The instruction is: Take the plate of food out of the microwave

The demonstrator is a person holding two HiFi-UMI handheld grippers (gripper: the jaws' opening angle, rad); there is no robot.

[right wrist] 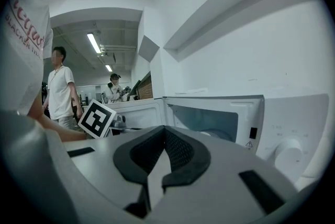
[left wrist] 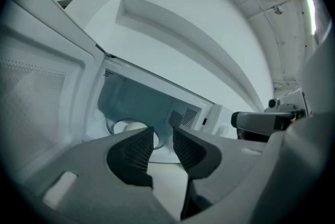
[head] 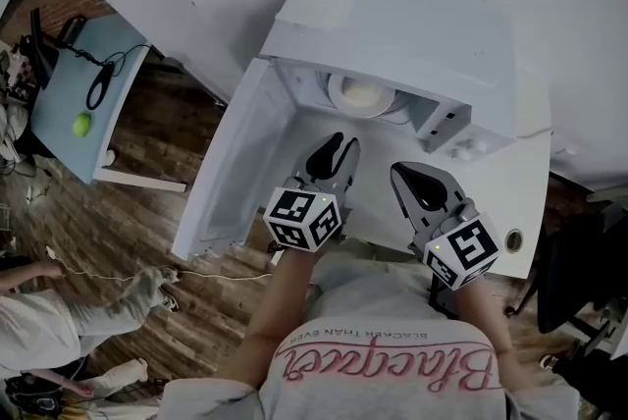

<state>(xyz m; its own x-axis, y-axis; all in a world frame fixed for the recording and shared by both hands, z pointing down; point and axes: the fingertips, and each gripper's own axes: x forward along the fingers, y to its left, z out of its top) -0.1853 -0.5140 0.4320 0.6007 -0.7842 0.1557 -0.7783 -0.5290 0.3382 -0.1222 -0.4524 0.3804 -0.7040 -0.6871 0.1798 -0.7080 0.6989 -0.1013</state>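
Closest to me, pink script runs across the person's shirt (head: pixel 383 369), upside down and not safely readable. The right gripper (head: pixel 414 175) is clenched on nothing. The left gripper (head: pixel 339 145) has its jaws slightly parted and empty, aimed into the open microwave (head: pixel 392 26). The plate of food (head: pixel 361 94) sits inside, untouched. I'd call this the reach. Next, the left jaws need to straddle the plate's rim.

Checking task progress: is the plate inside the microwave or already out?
Inside. The plate, with pale food on it, sits within the microwave, beyond its open door.
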